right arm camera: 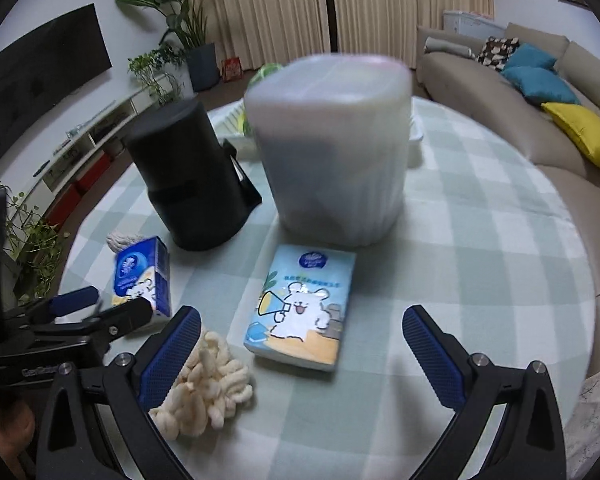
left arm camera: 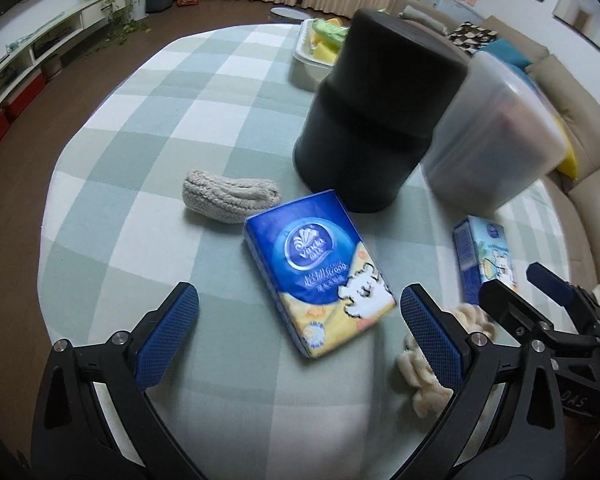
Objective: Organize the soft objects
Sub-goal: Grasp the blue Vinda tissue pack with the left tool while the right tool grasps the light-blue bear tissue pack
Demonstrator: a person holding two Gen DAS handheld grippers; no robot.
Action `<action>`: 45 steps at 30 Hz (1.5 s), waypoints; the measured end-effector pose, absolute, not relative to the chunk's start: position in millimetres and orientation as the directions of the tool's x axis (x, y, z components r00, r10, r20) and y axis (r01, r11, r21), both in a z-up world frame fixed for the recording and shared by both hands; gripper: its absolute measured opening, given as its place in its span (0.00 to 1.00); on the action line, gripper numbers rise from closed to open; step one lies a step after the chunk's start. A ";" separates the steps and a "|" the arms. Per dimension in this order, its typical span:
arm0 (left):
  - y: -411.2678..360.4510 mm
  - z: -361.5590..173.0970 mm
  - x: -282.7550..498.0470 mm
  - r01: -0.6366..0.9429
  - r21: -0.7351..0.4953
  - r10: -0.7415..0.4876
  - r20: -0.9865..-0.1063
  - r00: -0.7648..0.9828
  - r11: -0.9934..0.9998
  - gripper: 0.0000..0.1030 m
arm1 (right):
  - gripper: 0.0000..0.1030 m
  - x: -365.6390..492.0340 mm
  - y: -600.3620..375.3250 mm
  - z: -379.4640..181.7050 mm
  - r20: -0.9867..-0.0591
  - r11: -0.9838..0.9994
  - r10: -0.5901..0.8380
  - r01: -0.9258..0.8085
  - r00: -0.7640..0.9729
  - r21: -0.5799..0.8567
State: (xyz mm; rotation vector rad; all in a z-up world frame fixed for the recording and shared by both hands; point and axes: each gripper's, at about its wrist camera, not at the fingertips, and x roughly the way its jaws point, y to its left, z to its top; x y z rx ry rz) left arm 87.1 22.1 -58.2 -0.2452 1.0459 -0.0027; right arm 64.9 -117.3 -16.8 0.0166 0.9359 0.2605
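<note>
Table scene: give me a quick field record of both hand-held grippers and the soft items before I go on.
left hand-held gripper: open, empty, facing the dark blue tissue pack
right hand-held gripper: open, empty, facing the light blue tissue pack
grey knitted item: on the cloth, left of the black canister
cream fluffy item: by the right gripper's left finger
translucent bin: upright behind the light blue pack
table: checked cloth

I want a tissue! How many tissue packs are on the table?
2. The dark blue pack lies in front of the black canister, between the left gripper's fingers. The light blue pack lies before the clear tub. More may hide behind those containers.
</note>
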 end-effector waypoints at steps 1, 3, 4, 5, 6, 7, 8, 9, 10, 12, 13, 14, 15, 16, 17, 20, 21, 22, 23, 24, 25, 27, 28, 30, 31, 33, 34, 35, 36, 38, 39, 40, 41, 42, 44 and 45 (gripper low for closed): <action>22.4 -60.2 88.7 -0.121 -0.200 -0.115 -0.860 0.497 0.972 1.00 | 1.00 68.3 -116.1 -20.4 -0.801 0.970 0.222 -0.208 0.556 0.125; 21.8 -60.4 89.2 -0.119 -0.204 -0.118 -0.854 0.507 0.972 1.00 | 1.00 76.3 -117.6 -26.7 -0.816 0.973 0.213 -0.189 0.537 0.130; 20.9 -60.9 89.6 -0.117 -0.201 -0.116 -0.854 0.507 0.973 1.00 | 1.00 78.8 -119.4 -27.8 -0.818 0.975 0.209 -0.180 0.536 0.131; 20.1 -60.8 89.2 -0.116 -0.197 -0.112 -0.853 0.510 0.974 1.00 | 1.00 81.2 -122.5 -28.9 -0.822 0.978 0.197 -0.164 0.535 0.128; 20.0 -60.7 88.9 -0.116 -0.197 -0.112 -0.853 0.511 0.973 1.00 | 1.00 84.0 -126.0 -31.0 -0.828 0.981 0.184 -0.144 0.529 0.126; 20.0 -60.8 88.3 -0.117 -0.198 -0.112 -0.852 0.511 0.973 1.00 | 1.00 86.3 -129.1 -33.6 -0.835 0.983 0.182 -0.129 0.519 0.134; 20.1 -60.6 87.8 -0.119 -0.199 -0.112 -0.851 0.512 0.973 1.00 | 0.97 88.1 -132.5 -37.7 -0.843 0.982 0.186 -0.114 0.504 0.148; 20.6 -60.4 87.5 -0.121 -0.200 -0.111 -0.851 0.512 0.972 1.00 | 0.97 86.9 -133.8 -39.6 -0.842 0.982 0.187 -0.116 0.506 0.148; 21.5 -60.2 87.4 -0.125 -0.201 -0.110 -0.851 0.514 0.971 1.00 | 0.90 84.3 -132.1 -39.2 -0.839 0.984 0.170 -0.127 0.517 0.121; 22.4 -59.5 84.5 -0.134 -0.207 -0.111 -0.851 0.513 0.969 1.00 | 0.74 78.6 -126.8 -39.3 -0.839 0.987 0.127 -0.154 0.530 0.051; 22.6 -58.8 82.7 -0.136 -0.210 -0.112 -0.850 0.514 0.968 1.00 | 0.57 75.1 -125.4 -38.0 -0.835 0.985 0.118 -0.169 0.537 0.031; 22.5 -58.5 81.3 -0.136 -0.212 -0.113 -0.849 0.515 0.968 1.00 | 0.54 72.5 -126.0 -36.3 -0.833 0.984 0.122 -0.175 0.539 0.030; 21.8 -58.7 80.2 -0.134 -0.212 -0.115 -0.849 0.516 0.968 1.00 | 0.54 68.6 -129.1 -34.5 -0.830 0.981 0.150 -0.185 0.537 0.058; 21.2 -59.3 79.6 -0.132 -0.212 -0.116 -0.850 0.514 0.968 1.00 | 0.54 65.4 -132.1 -33.2 -0.827 0.980 0.164 -0.188 0.538 0.071; 19.7 -59.8 79.0 -0.129 -0.207 -0.114 -0.851 0.513 0.970 1.00 | 0.54 60.2 -134.8 -30.4 -0.820 0.979 0.164 -0.190 0.548 0.069; 16.2 -59.6 80.3 -0.133 -0.192 -0.100 -0.857 0.506 0.972 1.00 | 0.54 40.1 -142.7 -17.4 -0.789 0.980 0.166 -0.187 0.591 0.066; 15.1 -59.6 81.3 -0.133 -0.189 -0.098 -0.858 0.504 0.973 1.00 | 0.54 32.1 -146.4 -13.8 -0.778 0.980 0.169 -0.185 0.605 0.069; 13.6 -59.2 82.4 -0.132 -0.186 -0.097 -0.860 0.500 0.974 1.00 | 0.54 26.9 -147.0 -11.2 -0.769 0.980 0.171 -0.184 0.616 0.071; 11.6 -58.6 83.3 -0.133 -0.181 -0.092 -0.863 0.497 0.974 1.00 | 0.54 19.9 -149.4 -10.6 -0.761 0.980 0.173 -0.185 0.625 0.070; 10.4 -58.5 83.9 -0.133 -0.175 -0.088 -0.864 0.496 0.976 1.00 | 0.54 17.3 -149.6 -10.7 -0.759 0.980 0.176 -0.187 0.627 0.073; 8.8 -58.8 84.7 -0.131 -0.167 -0.082 -0.866 0.493 0.977 1.00 | 0.54 16.9 -149.5 -11.2 -0.757 0.979 0.185 -0.189 0.627 0.082; 6.6 -60.9 87.4 -0.133 -0.138 -0.056 -0.871 0.487 0.981 1.00 | 0.54 19.7 -151.4 -14.2 -0.760 0.977 0.193 -0.190 0.621 0.092; 6.5 -62.1 89.9 -0.137 -0.115 -0.033 -0.870 0.492 0.984 1.00 | 0.54 23.7 -152.5 -14.2 -0.761 0.977 0.195 -0.189 0.619 0.097; 8.2 -63.1 94.2 -0.148 -0.097 -0.012 -0.871 0.491 0.984 1.00 | 0.54 26.2 -155.2 -17.5 -0.764 0.976 0.204 -0.186 0.612 0.111; 9.3 -62.9 96.1 -0.154 -0.097 -0.009 -0.871 0.491 0.983 1.00 | 0.54 26.3 -157.1 -18.0 -0.766 0.975 0.208 -0.187 0.609 0.116; 8.4 -64.6 100.7 -0.158 -0.069 0.017 -0.873 0.487 0.985 1.00 | 0.54 27.0 -157.4 -20.7 -0.770 0.974 0.216 -0.191 0.601 0.125; 6.3 -66.1 102.6 -0.155 -0.042 0.038 -0.875 0.482 0.987 1.00 | 0.54 26.3 -157.4 -21.6 -0.771 0.973 0.219 -0.194 0.598 0.126; 2.9 -67.7 102.8 -0.148 -0.012 0.061 -0.874 0.482 0.989 1.00 | 0.54 26.2 -157.5 -22.2 -0.772 0.972 0.222 -0.196 0.595 0.128; 2.9 -67.7 101.3 -0.150 -0.013 0.063 -0.870 0.490 0.989 1.00 | 0.54 26.0 -157.8 -22.5 -0.772 0.972 0.225 -0.197 0.595 0.131; 3.9 -67.3 97.1 -0.147 -0.017 0.060 -0.863 0.501 0.989 1.00 | 0.54 25.9 -158.6 -22.7 -0.772 0.971 0.227 -0.199 0.594 0.133; 4.7 -66.7 95.4 -0.143 -0.021 0.054 -0.861 0.505 0.989 0.97 | 0.54 25.9 -158.8 -22.7 -0.772 0.971 0.227 -0.199 0.593 0.133; 6.5 -65.2 92.8 -0.142 -0.025 0.052 -0.857 0.512 0.990 0.94 | 0.54 25.9 -159.0 -22.8 -0.772 0.971 0.228 -0.200 0.593 0.133; 8.2 -63.3 89.2 -0.144 -0.029 0.051 -0.853 0.519 0.989 0.85 | 0.54 25.9 -158.7 -22.9 -0.772 0.971 0.229 -0.200 0.593 0.134; 9.9 -61.0 85.9 -0.144 -0.036 0.046 -0.849 0.526 0.989 0.75 | 0.54 26.1 -158.5 -23.1 -0.773 0.970 0.231 -0.203 0.591 0.134; 13.9 -56.9 81.1 -0.138 -0.048 0.034 -0.843 0.536 0.989 0.55 | 0.54 25.6 -157.7 -23.6 -0.774 0.969 0.232 -0.209 0.589 0.132; 15.8 -55.8 79.3 -0.135 -0.057 0.025 -0.842 0.539 0.989 0.50 | 0.54 25.1 -156.8 -23.3 -0.774 0.968 0.233 -0.213 0.589 0.129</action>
